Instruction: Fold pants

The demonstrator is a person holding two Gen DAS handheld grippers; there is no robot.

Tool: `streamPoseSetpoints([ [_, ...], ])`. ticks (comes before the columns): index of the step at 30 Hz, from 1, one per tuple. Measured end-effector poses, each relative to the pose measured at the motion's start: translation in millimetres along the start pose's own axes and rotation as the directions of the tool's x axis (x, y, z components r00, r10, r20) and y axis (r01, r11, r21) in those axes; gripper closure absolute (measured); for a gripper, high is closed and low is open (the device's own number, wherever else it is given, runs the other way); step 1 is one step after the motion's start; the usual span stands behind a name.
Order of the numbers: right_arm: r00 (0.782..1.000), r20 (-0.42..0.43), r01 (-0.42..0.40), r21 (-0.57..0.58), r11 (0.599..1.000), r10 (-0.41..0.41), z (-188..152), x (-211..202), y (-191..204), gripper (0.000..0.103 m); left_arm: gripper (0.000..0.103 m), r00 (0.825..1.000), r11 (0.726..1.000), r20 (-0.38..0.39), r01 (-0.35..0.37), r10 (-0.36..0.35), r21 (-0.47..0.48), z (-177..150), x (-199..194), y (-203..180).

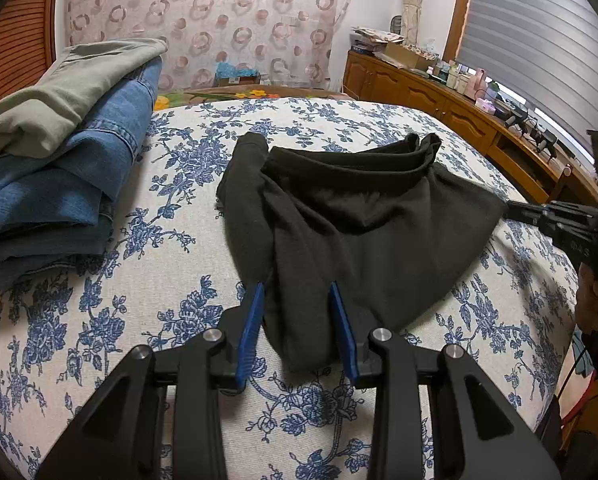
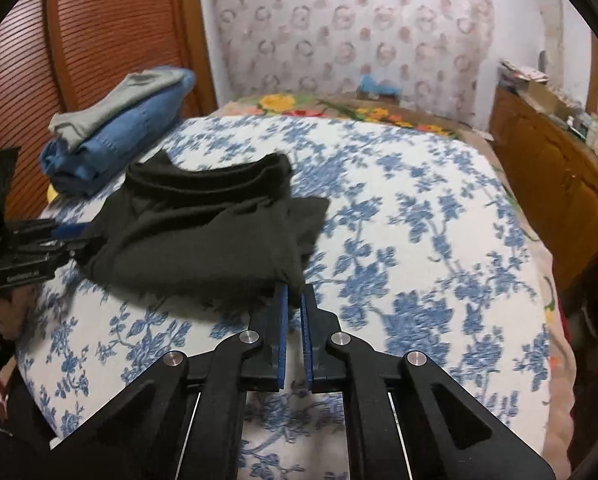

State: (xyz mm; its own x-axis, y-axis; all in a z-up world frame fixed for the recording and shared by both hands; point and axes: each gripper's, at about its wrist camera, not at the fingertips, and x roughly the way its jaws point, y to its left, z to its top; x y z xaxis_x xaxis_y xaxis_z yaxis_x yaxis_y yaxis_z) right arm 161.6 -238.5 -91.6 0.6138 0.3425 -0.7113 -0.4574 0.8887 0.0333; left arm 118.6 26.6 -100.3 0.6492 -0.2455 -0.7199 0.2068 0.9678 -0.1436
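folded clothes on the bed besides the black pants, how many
2, stacked at the bed's far left corner: an olive garment on top of blue jeans. Something darker shows beneath; more may be hidden.

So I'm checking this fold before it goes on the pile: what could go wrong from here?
The left gripper stands open around one corner of the black pants, so only the right gripper, shut on the opposite corner, holds them. A pull now would likely drag the cloth lopsided.

The waistband end lies bunched and wrinkled, so creases may get folded in.

The stack of folded clothes sits close beside; swung cloth could brush it.
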Motion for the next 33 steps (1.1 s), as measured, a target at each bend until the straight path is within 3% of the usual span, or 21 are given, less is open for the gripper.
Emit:
streamPoseSetpoints([
  [1, 0.998, 0.004, 0.067, -0.007, 0.998, -0.067, 0, 0, -2, 0.103, 0.069, 1.000, 1.000, 0.000, 0.001, -0.001, -0.002, 0, 0, 0],
  [2, 0.996, -0.003, 0.084, 0.001, 0.996, -0.084, -1, 1, -7, 0.103, 0.069, 1.000, 1.000, 0.000, 0.001, -0.001, -0.003, -1, 0, 1],
  [5, 0.999, -0.007, 0.038, 0.080, 0.996, -0.038, -1, 0, -24, 0.103, 0.069, 1.000, 1.000, 0.000, -0.002, 0.002, -0.001, -1, 0, 1],
  [10, 0.999, 0.034, -0.032, 0.105, 0.994, 0.029, 3, -8, -24, 0.103, 0.069, 1.000, 1.000, 0.000, -0.002, 0.002, -0.001, -1, 0, 1],
  [13, 0.998, 0.039, -0.053, 0.100, 0.994, 0.049, 7, -4, -15, 0.090, 0.069, 1.000, 1.000, 0.000, -0.001, 0.001, -0.001, -1, 0, 1],
  [15, 0.997, 0.032, -0.073, 0.100, 0.992, 0.070, 9, 0, -9, 0.070, 0.069, 1.000, 1.000, 0.000, 0.001, -0.001, -0.003, -1, 0, 2],
  [22, 0.995, -0.020, -0.099, 0.081, 0.992, 0.101, 14, 29, 1, 0.064, 0.069, 1.000, 1.000, 0.000, -0.001, 0.001, -0.001, -1, 0, 1],
  [33, 0.997, -0.067, -0.031, 0.038, 0.999, 0.033, 11, 41, 9, 0.054, 0.069, 1.000, 1.000, 0.000, 0.000, 0.000, -0.001, -1, 0, 1],
])
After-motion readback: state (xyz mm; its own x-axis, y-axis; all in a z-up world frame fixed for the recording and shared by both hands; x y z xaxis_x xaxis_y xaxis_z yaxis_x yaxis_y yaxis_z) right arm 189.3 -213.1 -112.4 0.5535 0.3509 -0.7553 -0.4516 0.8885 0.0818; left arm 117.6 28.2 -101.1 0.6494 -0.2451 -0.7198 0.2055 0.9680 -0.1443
